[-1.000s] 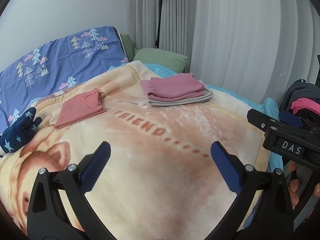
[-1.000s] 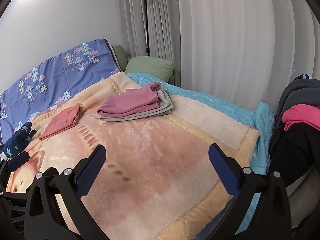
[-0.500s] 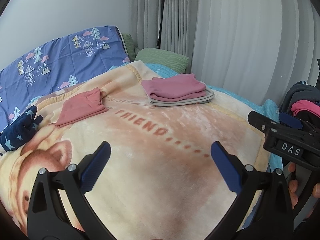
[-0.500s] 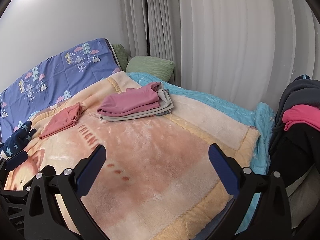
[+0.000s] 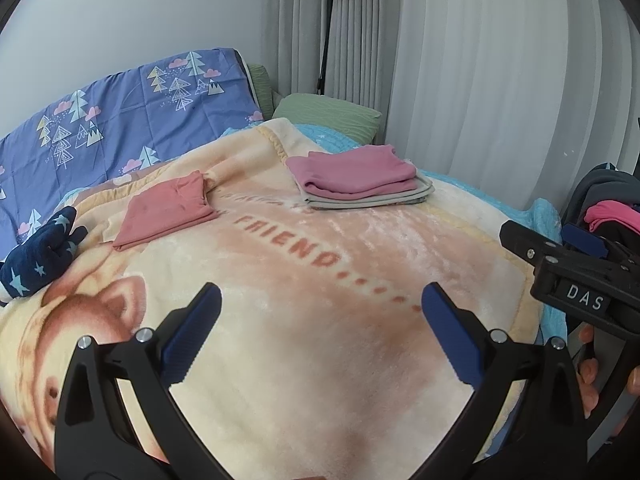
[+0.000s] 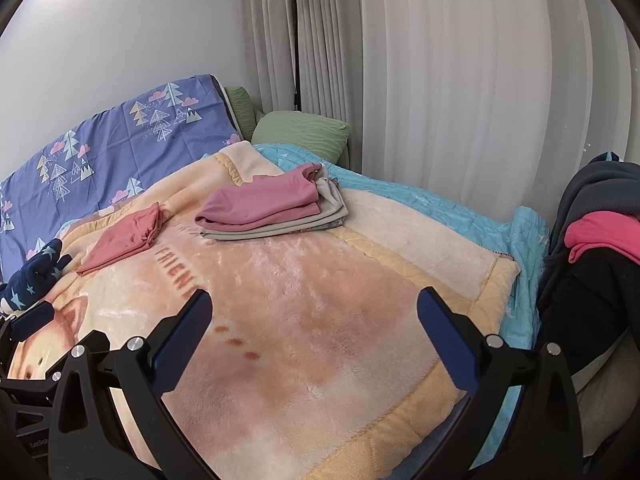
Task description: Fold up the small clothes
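Note:
A folded pink garment (image 5: 356, 176) (image 6: 264, 204) lies on top of folded grey ones in a stack at the far side of the bed. A folded salmon garment (image 5: 168, 210) (image 6: 124, 240) lies to its left. A dark blue star-print item (image 5: 42, 252) (image 6: 36, 276) sits at the left edge. A heap of unfolded clothes with a bright pink piece (image 6: 604, 236) (image 5: 612, 216) is at the right. My left gripper (image 5: 320, 308) and right gripper (image 6: 314, 308) are both open and empty above the bare peach blanket (image 5: 304, 360).
The blanket (image 6: 320, 340) with a bear picture and the word FRIEND covers the bed. A purple tree-print quilt (image 5: 120, 120) and green pillows (image 5: 328, 114) lie at the head. A black floor lamp (image 6: 294, 40) and white curtains stand behind. A turquoise sheet (image 6: 440, 208) edges the right side.
The left gripper's view has drifted slightly; the scene shifts a little to the right. Both grippers stay open and empty. The clothes have not moved.

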### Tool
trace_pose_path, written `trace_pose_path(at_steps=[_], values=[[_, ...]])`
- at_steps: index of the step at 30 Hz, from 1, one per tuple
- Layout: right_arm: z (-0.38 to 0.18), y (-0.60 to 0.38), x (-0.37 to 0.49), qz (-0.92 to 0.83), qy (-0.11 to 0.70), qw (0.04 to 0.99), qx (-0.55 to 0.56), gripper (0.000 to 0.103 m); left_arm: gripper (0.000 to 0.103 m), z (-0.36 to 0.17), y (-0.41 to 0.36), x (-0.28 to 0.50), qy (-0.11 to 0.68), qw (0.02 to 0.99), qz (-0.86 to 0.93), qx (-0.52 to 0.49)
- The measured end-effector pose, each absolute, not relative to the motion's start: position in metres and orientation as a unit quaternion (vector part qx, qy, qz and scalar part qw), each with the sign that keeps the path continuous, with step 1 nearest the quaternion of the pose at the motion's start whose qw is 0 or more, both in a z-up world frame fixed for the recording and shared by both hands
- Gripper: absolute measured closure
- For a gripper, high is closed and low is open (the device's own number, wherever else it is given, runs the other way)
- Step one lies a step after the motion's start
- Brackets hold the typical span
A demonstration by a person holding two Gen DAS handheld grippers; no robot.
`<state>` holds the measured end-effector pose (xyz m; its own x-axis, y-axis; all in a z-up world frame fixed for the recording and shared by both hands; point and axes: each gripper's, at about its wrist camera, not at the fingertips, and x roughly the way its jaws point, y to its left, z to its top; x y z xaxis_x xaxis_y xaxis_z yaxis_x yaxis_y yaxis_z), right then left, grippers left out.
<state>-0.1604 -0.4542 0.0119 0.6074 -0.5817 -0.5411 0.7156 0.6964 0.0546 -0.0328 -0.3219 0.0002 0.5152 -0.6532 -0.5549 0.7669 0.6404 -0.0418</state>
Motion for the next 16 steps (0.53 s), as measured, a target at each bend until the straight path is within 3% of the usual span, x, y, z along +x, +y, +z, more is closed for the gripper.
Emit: trace_pose_path(at_steps=[16], values=[[0.0114, -0.4554, -0.1585, -0.364, 0.252, 0.887, 0.132, 0.001, 0.002, -0.0001, -0.3214, -0.0300, 0.273, 0.865, -0.407, 0.105]])
